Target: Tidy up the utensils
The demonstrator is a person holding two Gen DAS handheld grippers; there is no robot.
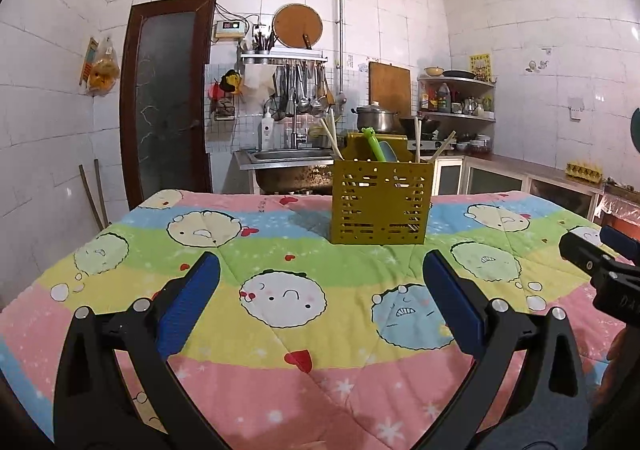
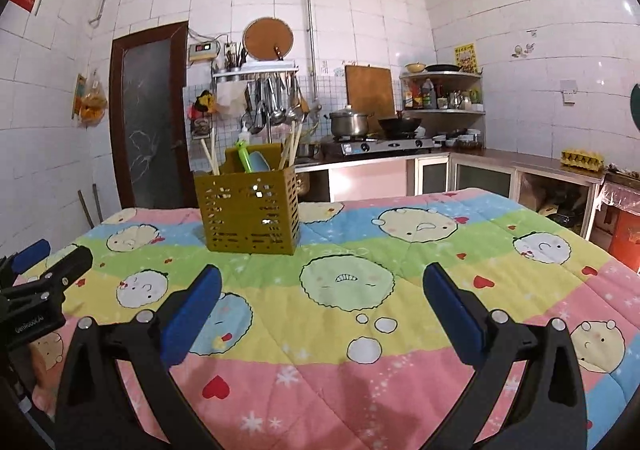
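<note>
An olive-yellow slotted utensil holder (image 1: 380, 201) stands upright on the quilt-covered table (image 1: 280, 250); it also shows in the right wrist view (image 2: 250, 213). In it stand pale chopsticks (image 1: 331, 135), a green frog-topped utensil (image 1: 373, 143) and a blue spoon (image 2: 260, 161). My left gripper (image 1: 322, 270) is open and empty, well short of the holder. My right gripper (image 2: 322, 278) is open and empty, with the holder ahead to its left. Each gripper shows at the edge of the other's view: the right one (image 1: 600, 254) and the left one (image 2: 44, 262).
The table wears a pastel cartoon quilt (image 2: 360, 270). Behind it are a sink (image 1: 280, 155), a stove with a pot (image 2: 348, 121) and a wok (image 2: 400, 125), hanging ladles (image 1: 304, 93), corner shelves (image 2: 444, 93) and a dark door (image 1: 168, 101).
</note>
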